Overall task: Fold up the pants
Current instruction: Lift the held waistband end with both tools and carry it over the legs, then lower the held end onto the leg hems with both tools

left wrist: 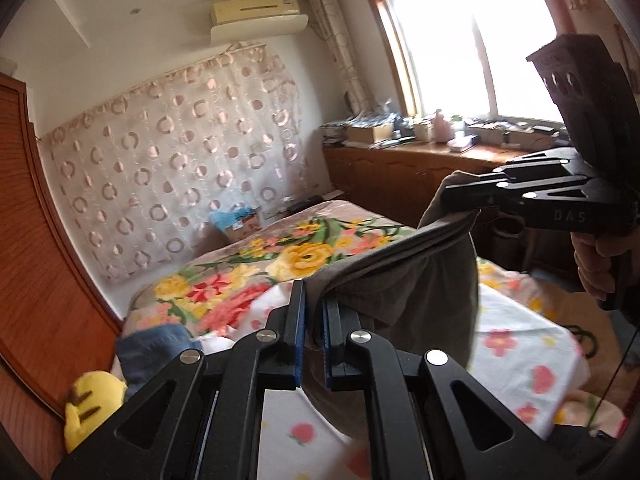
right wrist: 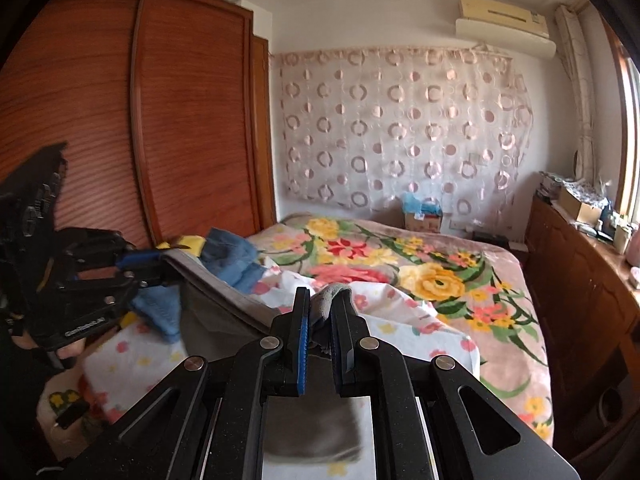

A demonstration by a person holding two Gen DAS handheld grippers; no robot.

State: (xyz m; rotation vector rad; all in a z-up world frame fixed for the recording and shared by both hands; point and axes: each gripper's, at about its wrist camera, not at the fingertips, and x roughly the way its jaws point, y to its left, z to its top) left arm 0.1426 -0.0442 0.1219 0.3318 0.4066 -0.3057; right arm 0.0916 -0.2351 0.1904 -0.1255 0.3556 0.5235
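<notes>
Blown-out daylight from the window [left wrist: 472, 44], fisheye-bent edges, mild motion blur.

Home bedroom. Bed [right wrist: 500, 280] with a floral blanket [right wrist: 420, 276], tall wooden wardrobe [right wrist: 160, 120] at its side, wall air conditioner [left wrist: 256, 14], circle-patterned curtain [right wrist: 400, 128] on the far wall, window [left wrist: 480, 40] above a low wooden cabinet [left wrist: 400, 172] cluttered with boxes. Yellow plush toy [left wrist: 90, 404] by the bed.

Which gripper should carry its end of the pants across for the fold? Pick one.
Left, probably. Both grippers, left and right, are shut on the grey pants, lifted above the bed. Neither is clearly favoured.
</notes>
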